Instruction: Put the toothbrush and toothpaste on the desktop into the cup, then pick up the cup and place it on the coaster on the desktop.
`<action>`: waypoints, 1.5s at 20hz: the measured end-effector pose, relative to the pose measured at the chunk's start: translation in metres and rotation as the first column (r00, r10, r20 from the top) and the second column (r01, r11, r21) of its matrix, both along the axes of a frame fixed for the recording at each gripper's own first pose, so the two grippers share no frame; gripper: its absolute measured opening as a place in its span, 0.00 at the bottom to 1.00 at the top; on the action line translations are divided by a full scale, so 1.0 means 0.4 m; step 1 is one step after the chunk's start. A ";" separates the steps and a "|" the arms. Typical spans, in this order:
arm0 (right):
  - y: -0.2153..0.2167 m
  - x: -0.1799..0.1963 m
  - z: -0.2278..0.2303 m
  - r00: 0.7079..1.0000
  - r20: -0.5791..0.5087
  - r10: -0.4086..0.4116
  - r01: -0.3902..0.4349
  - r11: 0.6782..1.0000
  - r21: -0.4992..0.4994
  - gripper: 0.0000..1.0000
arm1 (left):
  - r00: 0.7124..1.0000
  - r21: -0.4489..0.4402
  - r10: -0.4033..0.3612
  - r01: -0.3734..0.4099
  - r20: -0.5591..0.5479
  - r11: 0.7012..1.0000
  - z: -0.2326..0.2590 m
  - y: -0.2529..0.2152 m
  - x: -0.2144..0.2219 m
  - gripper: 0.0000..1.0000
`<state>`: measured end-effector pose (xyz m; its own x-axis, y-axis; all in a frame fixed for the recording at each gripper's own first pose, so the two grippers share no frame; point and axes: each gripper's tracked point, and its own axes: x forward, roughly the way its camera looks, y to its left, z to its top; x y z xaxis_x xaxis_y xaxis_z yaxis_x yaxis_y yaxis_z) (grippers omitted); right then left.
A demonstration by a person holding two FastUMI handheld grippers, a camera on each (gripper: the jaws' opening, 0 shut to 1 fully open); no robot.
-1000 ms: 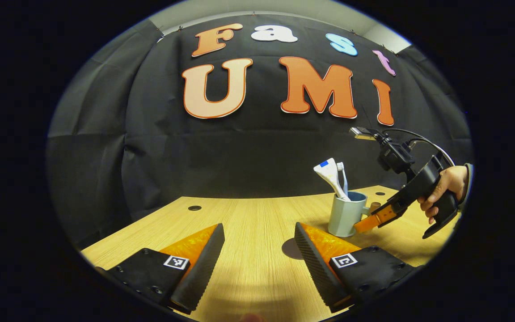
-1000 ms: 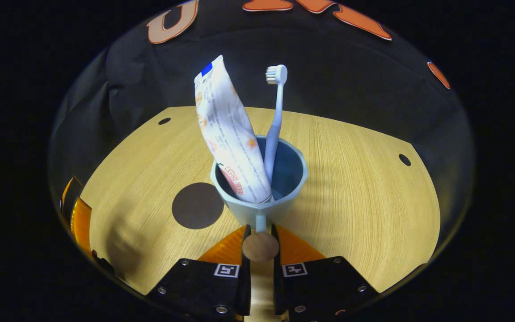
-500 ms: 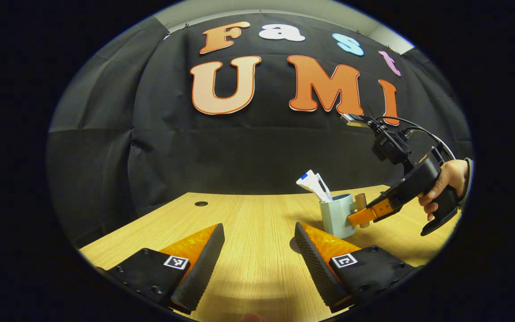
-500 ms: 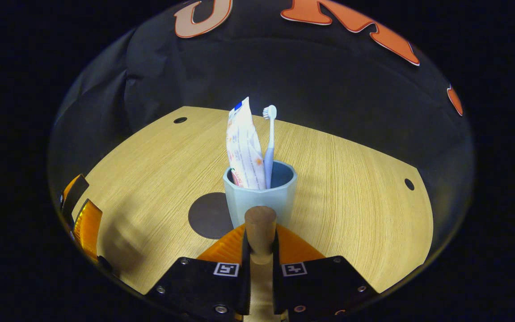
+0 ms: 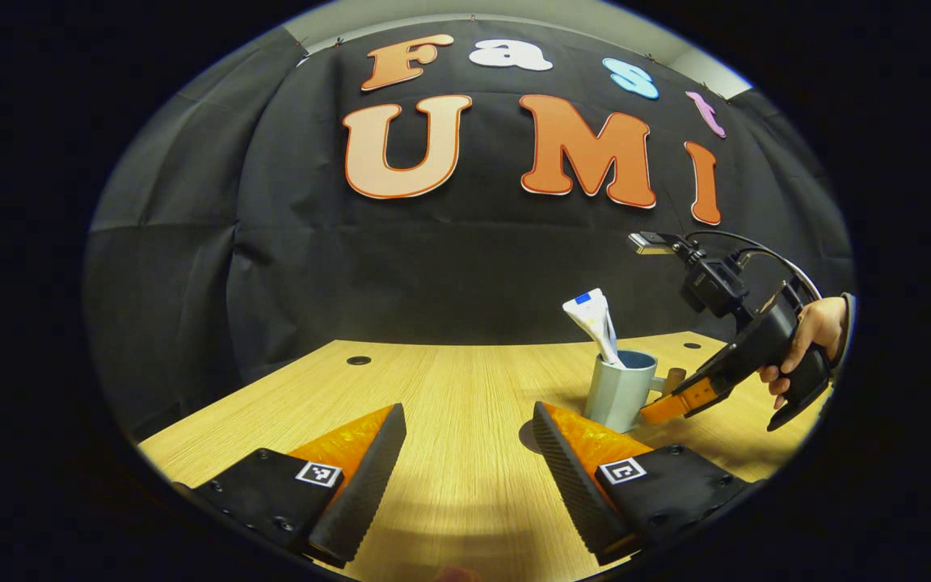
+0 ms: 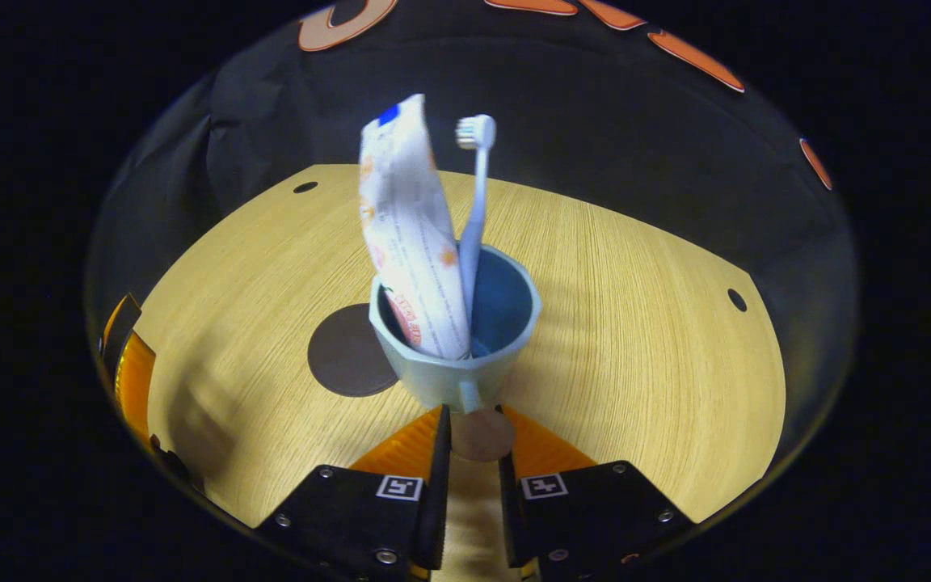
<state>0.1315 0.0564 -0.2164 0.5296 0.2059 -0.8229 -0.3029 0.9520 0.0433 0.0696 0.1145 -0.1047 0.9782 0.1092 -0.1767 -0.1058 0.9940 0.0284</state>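
Observation:
The pale blue cup (image 6: 453, 356) holds the white toothpaste tube (image 6: 409, 242) and the light blue toothbrush (image 6: 473, 202), both leaning out of its mouth. My right gripper (image 6: 472, 416) is shut on the cup's round wooden handle (image 6: 482, 434). The dark round coaster (image 6: 344, 352) lies on the desk just left of the cup, its right edge hidden behind it. In the left gripper view the cup (image 5: 619, 392) stands right of centre with the right gripper (image 5: 676, 398) on its handle. My left gripper (image 5: 465, 461) is open over the near desk, holding nothing.
The light wooden desk (image 6: 635, 323) has small cable holes near its far edge. A hand (image 5: 797, 339) holds the right gripper at the right of the left gripper view. The left gripper's orange fingers (image 6: 130, 372) show at the left edge of the right gripper view.
The right gripper tipped the cup back to a side-on angle, then forward again, so I look down into it now. The cup sits slightly nearer the coaster. The left gripper stayed put.

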 end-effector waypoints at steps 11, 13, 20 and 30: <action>0.012 0.021 0.022 0.999 -0.020 0.028 -0.027 0.997 0.067 0.20 | 1.000 0.000 0.019 -0.019 -0.006 1.000 -0.010 0.025 -0.003 1.00; 0.014 0.024 0.028 1.000 0.007 0.015 -0.016 0.997 0.074 0.18 | 1.000 0.002 0.022 -0.022 -0.005 1.000 -0.007 0.031 -0.005 1.00; 0.019 0.029 0.030 0.998 0.055 -0.011 0.005 0.993 0.115 0.16 | 0.999 0.004 0.033 -0.033 -0.004 0.999 -0.008 0.043 -0.010 1.00; 0.004 0.049 0.033 0.994 0.079 0.072 -0.083 0.985 0.149 0.15 | 0.999 0.015 0.044 -0.044 0.000 0.999 0.000 0.049 -0.024 0.96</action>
